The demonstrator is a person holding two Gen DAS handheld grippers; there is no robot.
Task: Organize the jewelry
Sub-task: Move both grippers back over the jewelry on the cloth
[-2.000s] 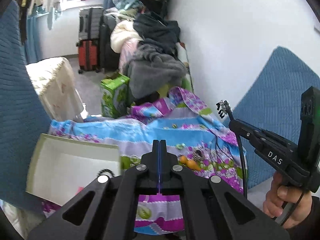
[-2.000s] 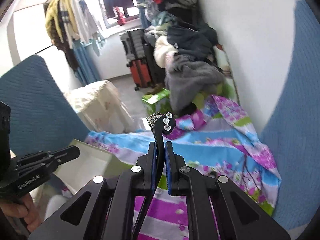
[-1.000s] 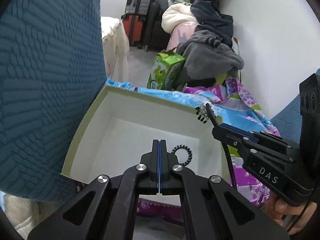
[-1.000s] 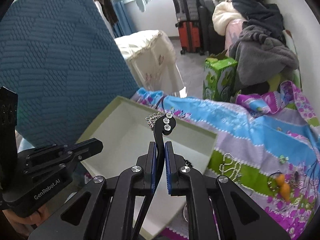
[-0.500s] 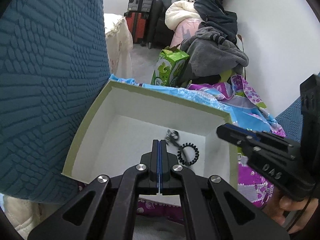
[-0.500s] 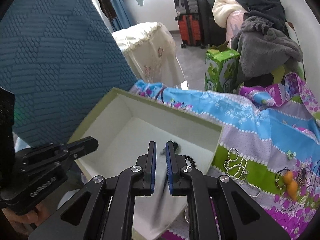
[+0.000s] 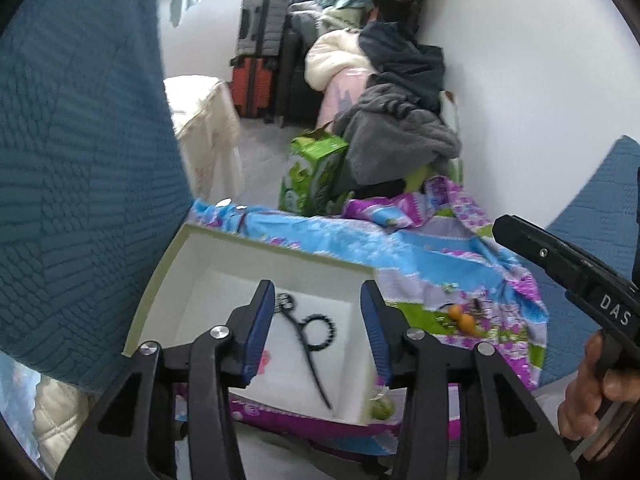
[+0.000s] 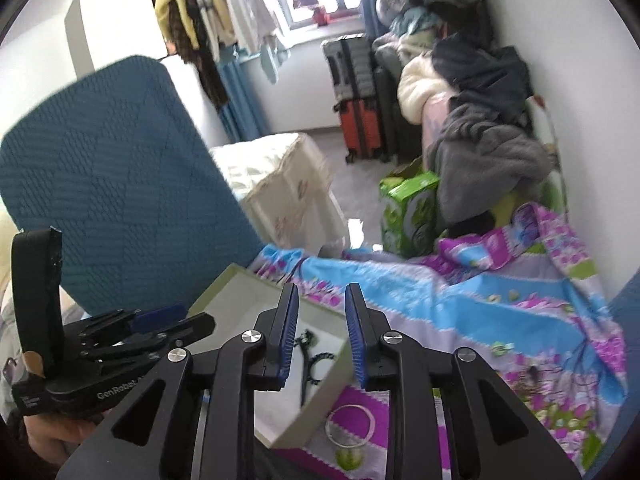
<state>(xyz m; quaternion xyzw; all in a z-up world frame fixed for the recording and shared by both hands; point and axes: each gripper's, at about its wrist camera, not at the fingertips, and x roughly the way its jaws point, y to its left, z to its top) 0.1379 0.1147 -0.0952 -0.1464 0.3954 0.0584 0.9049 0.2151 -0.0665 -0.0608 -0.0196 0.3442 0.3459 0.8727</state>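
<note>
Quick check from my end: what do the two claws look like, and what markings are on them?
Both are black plastic with silver bolts and blue pads. The left claw housing reads "GenRobot" in the right view; the right claw reads "DAS" in the left view. Bare hands hold both handles; no sleeves visible.

A red suitcase (image 7: 253,87) stands beneath a grey one (image 7: 262,24) at the far wall, beside a heap of clothes (image 7: 394,120) piled along the white wall. A green carton (image 7: 310,176) sits on the floor near a cream quilted cover (image 8: 276,188). Garments (image 8: 208,20) hang by the window; a blue textured cushion (image 8: 112,168) leans nearby.
</note>
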